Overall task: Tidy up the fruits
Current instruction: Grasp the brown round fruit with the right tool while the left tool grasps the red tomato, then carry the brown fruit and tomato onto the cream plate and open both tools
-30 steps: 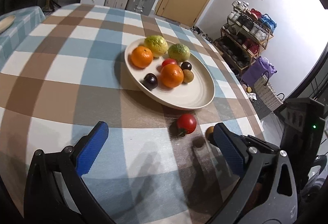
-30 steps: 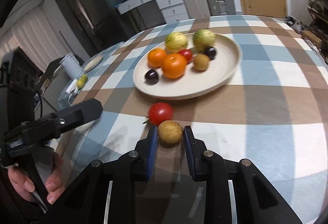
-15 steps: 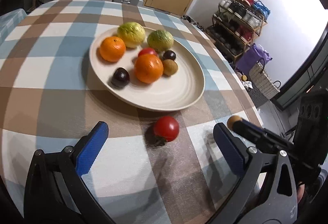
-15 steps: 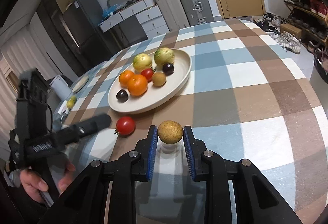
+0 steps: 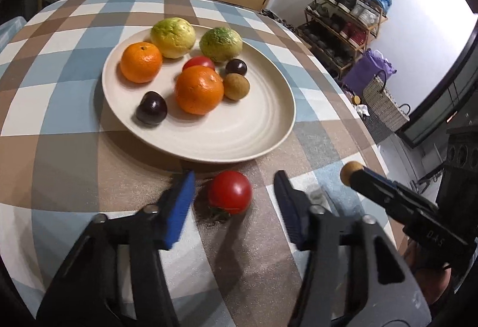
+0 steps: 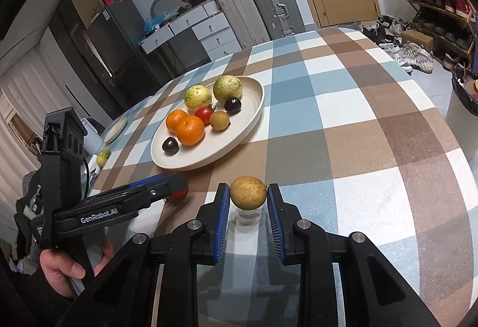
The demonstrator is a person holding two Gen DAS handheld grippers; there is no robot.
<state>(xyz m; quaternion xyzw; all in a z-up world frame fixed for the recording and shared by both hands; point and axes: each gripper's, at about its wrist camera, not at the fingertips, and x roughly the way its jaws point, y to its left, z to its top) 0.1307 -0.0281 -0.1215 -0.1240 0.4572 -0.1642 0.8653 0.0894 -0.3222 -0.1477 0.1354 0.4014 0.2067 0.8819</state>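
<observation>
A cream plate (image 5: 239,135) (image 6: 245,129) on the checked table holds two oranges, two green-yellow fruits, a red tomato, two dark plums and a brown fruit. A red tomato (image 5: 230,192) lies on the cloth just in front of the plate. My left gripper (image 5: 234,192) is open, one blue pad on each side of the tomato, not touching it. My right gripper (image 6: 248,194) is shut on a small brown round fruit (image 6: 248,192) (image 5: 351,173) and holds it above the table, right of the tomato.
The table's right edge (image 5: 367,129) drops off to the floor, with a shoe rack (image 5: 343,19) and a wicker basket (image 5: 385,102) beyond. Suitcases (image 6: 257,10) and drawers stand behind the table. A small dish (image 6: 115,131) sits on a side surface at left.
My left gripper has moved forward around the tomato and its jaws have narrowed. My right gripper has lifted the brown fruit higher and drawn back from the plate.
</observation>
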